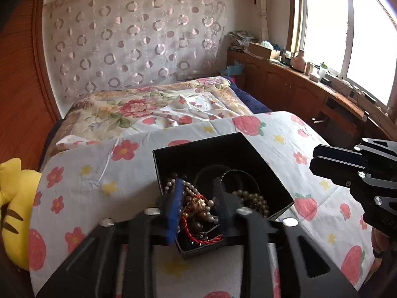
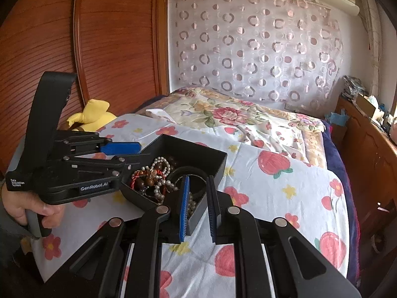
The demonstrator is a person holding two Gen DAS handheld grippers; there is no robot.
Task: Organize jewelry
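- One black box, open-topped with matte angular walls, sits on the strawberry-and-flower sheet spread over the bed; everything below is placed from this box.
- Inside the box lies a tangle of jewelry: round pearl strands, brown wooden beads, a red braided cord, and two dark bangles resting against the far side.
- The left gripper reaches over the box's near corner, its two blue-padded fingers parted at middling width and dipped among the beads; strands lie between the pads, but whether they are pinched cannot be told.
- The right gripper hovers at the box's right-hand corner, jaws parted by a narrow gap; one finger hangs inside the wall, the other outside, and nothing is held.
- In the right wrist view the left gripper comes in low across the box's left edge, a hand wrapped round its grey handle.
- Beyond the box lies a rumpled rose-print quilt, then a sheer curtain patterned with rings.
- Left of the box, one yellow plush toy sits by a slatted wooden wardrobe.
- Right of the box runs a wooden sideboard under a window, its top cluttered.
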